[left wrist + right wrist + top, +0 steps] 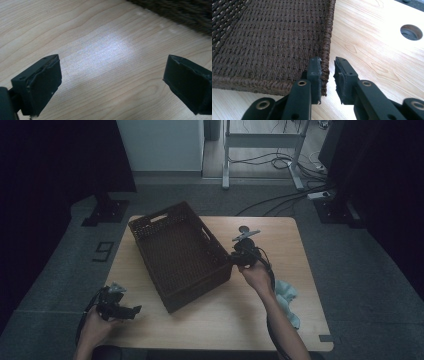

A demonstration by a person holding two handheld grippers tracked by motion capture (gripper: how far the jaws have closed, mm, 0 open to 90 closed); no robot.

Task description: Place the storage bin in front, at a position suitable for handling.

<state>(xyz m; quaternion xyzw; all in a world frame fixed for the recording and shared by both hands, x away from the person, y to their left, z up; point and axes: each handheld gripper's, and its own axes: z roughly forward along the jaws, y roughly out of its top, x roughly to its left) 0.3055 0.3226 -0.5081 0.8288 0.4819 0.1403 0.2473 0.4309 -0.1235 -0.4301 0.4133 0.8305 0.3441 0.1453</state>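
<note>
- Gripping the rim of the brown woven basket at its near right corner, the right gripper has its jaws closed down to a narrow gap.
- Seen in the right gripper view, the basket has one jaw inside its rim, pressed against the braided edge. The other jaw is outside the rim, with a thin sliver of light between its pad and the weave, so I cannot tell whether that pad touches.
- The basket stands open side up on the wooden table, turned at an angle to the table's edges. It sits left of the table's middle and its inside is bare.
- Well apart from the basket, off its near left corner, the left gripper rests low at the table's near left edge in the person's left hand.
- Its jaws stand wide apart in the left gripper view, with bare wood between them and nothing held. A blurred strip of the basket crosses that view's upper right corner.
- A light blue cloth lies crumpled to the right of the basket, just beyond the person's right forearm.
- A round hole is cut into the tabletop beyond the basket's right side.
</note>
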